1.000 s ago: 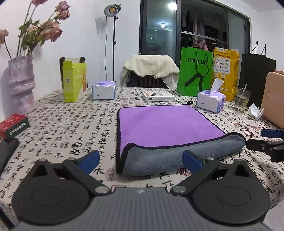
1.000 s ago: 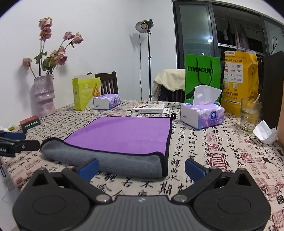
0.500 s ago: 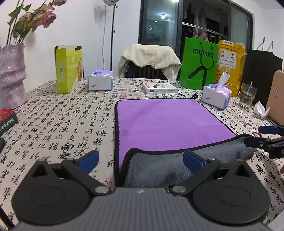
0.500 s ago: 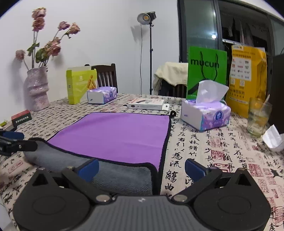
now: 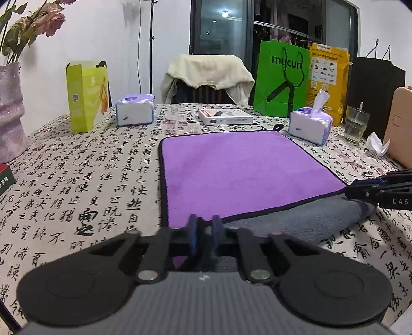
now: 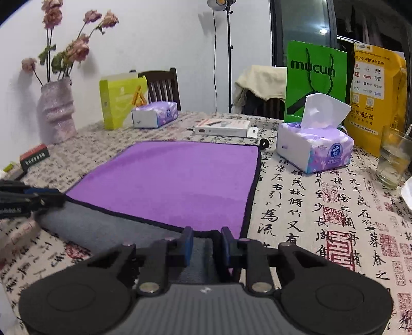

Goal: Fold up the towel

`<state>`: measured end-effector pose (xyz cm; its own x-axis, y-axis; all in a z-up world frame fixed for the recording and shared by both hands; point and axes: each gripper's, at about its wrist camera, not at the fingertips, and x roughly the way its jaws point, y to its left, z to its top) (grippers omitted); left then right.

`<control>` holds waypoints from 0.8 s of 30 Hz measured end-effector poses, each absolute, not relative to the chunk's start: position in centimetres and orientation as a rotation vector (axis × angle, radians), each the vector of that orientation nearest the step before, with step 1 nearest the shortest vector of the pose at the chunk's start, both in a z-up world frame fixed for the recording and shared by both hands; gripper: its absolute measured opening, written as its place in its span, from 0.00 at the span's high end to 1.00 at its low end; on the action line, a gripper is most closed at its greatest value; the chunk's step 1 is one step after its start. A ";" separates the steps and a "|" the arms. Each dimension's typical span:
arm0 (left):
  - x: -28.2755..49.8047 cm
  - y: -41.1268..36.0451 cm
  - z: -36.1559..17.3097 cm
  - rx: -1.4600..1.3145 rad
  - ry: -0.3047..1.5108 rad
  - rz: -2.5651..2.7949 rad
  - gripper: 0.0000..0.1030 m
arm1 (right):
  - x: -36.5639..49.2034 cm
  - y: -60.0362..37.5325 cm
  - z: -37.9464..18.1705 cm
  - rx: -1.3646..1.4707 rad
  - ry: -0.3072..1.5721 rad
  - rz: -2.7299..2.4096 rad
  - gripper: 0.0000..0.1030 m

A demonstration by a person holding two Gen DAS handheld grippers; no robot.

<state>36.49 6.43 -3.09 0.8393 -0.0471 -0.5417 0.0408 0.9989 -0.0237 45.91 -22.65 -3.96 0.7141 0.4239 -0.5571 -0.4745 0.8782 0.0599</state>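
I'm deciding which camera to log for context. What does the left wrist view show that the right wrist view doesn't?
Only the left wrist view shows the black bag and the peach-coloured object at the right edge. Only the right wrist view shows the lamp head and the dark wooden chair. Both show the towel with its near edge rolled grey side up, each tool closed on a near corner, and the green mucun bag.

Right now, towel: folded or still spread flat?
Partly folded. The towel lies purple side up with its near edge turned back, grey underside showing; the left gripper and right gripper have closed on that edge.
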 end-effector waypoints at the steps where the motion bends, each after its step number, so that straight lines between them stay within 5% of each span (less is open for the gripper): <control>1: 36.6 6.6 -3.1 -0.014 0.576 -0.043 0.91 | 45.9 -22.6 -4.0 -0.095 0.598 0.502 0.80; 12: 36.1 7.2 -3.6 -0.009 0.617 -0.079 0.88 | 45.7 -22.7 -4.1 -0.108 0.634 0.533 0.77; 19: 35.6 6.8 -3.3 0.036 0.592 -0.085 0.94 | 45.7 -22.6 -4.0 -0.115 0.641 0.556 0.96; 24: 35.6 7.0 -2.3 0.028 0.549 -0.068 0.95 | 45.6 -22.7 -3.0 -0.117 0.597 0.544 0.96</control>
